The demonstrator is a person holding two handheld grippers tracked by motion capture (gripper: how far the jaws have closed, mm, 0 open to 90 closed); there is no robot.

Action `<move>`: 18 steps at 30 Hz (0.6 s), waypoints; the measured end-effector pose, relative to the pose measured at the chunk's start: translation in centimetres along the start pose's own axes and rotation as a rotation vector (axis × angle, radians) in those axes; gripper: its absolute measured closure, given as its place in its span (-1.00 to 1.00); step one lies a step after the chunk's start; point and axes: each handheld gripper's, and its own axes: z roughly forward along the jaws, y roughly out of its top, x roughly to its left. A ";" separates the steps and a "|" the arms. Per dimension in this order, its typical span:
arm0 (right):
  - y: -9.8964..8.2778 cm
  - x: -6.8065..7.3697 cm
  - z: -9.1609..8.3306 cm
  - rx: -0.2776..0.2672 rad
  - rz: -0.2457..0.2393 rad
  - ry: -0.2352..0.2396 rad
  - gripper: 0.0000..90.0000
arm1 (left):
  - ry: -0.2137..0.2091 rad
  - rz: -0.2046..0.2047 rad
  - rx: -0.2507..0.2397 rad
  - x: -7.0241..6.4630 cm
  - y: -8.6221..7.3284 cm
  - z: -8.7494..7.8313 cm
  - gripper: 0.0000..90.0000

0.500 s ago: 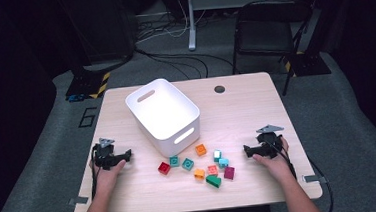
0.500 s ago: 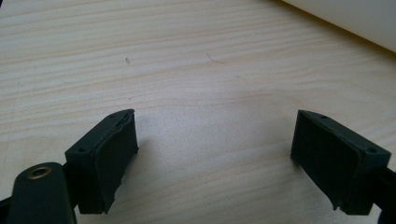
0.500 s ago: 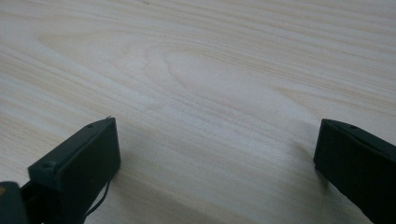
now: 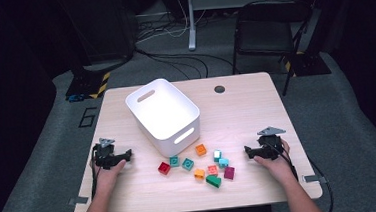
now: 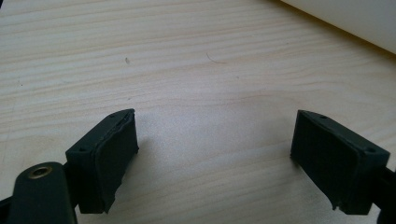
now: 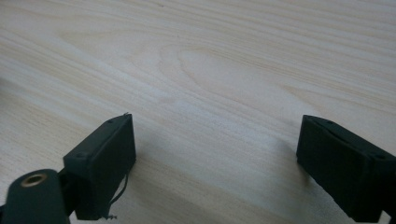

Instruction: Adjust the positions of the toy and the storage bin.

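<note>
Both claws, left (image 4: pixel 127 154) and right (image 4: pixel 248 152), rest on the table (image 4: pixel 246 107) exactly as half a second ago, jaws wide apart and empty. Between them lie the blocks (image 4: pixel 200 166), untouched; the bin (image 4: pixel 164 115) sits ahead. Nothing is sorted yet.

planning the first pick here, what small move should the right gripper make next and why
Probably slide the right gripper toward the blocks and over the maroon block, the nearest to it. Both grippers rest on the table with jaws open and nothing between them; the left gripper sits farther from the blocks, beside the white bin. The blocks lie loose, so a short reach looks enough.
</note>
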 end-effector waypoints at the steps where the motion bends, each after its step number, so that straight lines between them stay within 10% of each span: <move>1: 0.0 0.0 0.0 -0.002 -0.001 0.002 -0.72 | 0.006 -0.003 0.000 -0.1 0.0 0.0 -0.68; 18: 0.1 -0.1 0.0 -0.004 0.002 -0.001 -0.61 | 0.002 0.003 0.011 -0.2 0.2 -0.4 -0.32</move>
